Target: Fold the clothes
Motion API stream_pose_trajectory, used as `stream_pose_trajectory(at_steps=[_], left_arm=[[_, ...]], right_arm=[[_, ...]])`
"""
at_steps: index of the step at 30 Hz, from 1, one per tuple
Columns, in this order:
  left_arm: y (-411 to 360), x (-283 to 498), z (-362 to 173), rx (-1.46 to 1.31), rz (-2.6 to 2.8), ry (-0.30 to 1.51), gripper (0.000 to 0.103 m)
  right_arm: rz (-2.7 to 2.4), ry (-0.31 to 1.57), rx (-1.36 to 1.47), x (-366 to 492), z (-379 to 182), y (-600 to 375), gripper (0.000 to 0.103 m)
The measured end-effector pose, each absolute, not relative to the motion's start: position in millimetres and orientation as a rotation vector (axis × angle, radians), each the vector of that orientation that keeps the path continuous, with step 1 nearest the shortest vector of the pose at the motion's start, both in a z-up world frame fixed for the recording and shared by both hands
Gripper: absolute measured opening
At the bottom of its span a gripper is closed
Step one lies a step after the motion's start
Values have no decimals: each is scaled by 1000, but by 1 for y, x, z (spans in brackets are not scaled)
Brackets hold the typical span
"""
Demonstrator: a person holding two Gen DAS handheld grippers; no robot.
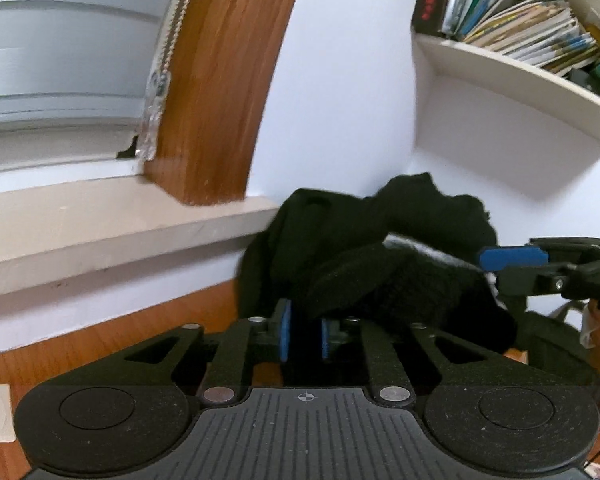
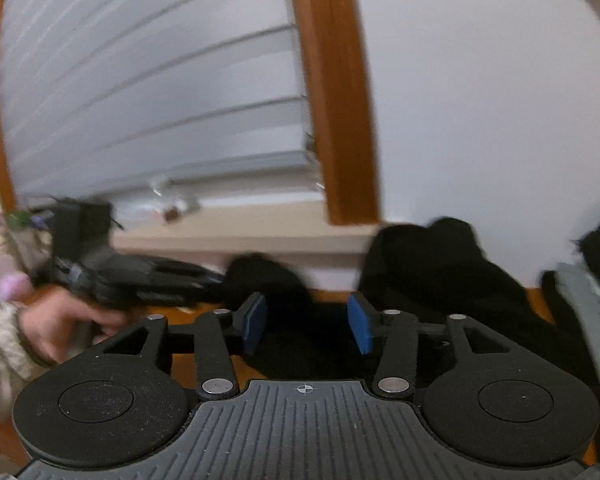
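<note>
Garment: a black knitted garment, thick and soft (image 1: 380, 264), lies bunched in a heap on the orange-brown wooden tabletop (image 1: 100, 344), pushed up against the white wall (image 1: 340, 80) below the beige window sill (image 1: 120, 220).
Left gripper (image 1: 305, 336): its blue pads stand close together with a fold of the black knit running between them; the cloth looks pinched, so I read this as a grip on the garment's near edge.
Right gripper (image 2: 307, 322): jaws apart, dark cloth lying under and between them but the pads (image 2: 360, 324) not pressing on it (the view is blurred).
Step in hand: judged as the start, taking hold of the crumpled garment so it can be spread out; no fold is made yet.
Next move calls for: the right gripper to close on a second edge well apart from the left one's hold, then both to draw the knit flat on the tabletop.
Nearby: more dark and grey clothing (image 2: 588, 300) lies at the right.
</note>
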State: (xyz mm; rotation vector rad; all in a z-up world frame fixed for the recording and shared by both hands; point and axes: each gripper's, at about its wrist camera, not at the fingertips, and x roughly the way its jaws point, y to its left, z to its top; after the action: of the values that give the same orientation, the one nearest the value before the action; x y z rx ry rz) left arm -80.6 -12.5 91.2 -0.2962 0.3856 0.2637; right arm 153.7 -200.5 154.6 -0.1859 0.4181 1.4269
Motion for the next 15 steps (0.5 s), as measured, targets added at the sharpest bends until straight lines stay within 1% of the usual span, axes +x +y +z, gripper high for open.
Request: stream_pose_trajectory(at_steps=[5, 10, 15], left_arm=[[-11, -80, 87, -311, 264, 402, 15], [-13, -76, 90, -298, 265, 407, 15], [-11, -72, 92, -317, 266, 403, 15]], right_arm=[[1403, 417, -313, 152, 125, -209, 51], [1430, 398, -311, 142, 116, -221, 52], [1445, 372, -370, 128, 111, -233, 57]])
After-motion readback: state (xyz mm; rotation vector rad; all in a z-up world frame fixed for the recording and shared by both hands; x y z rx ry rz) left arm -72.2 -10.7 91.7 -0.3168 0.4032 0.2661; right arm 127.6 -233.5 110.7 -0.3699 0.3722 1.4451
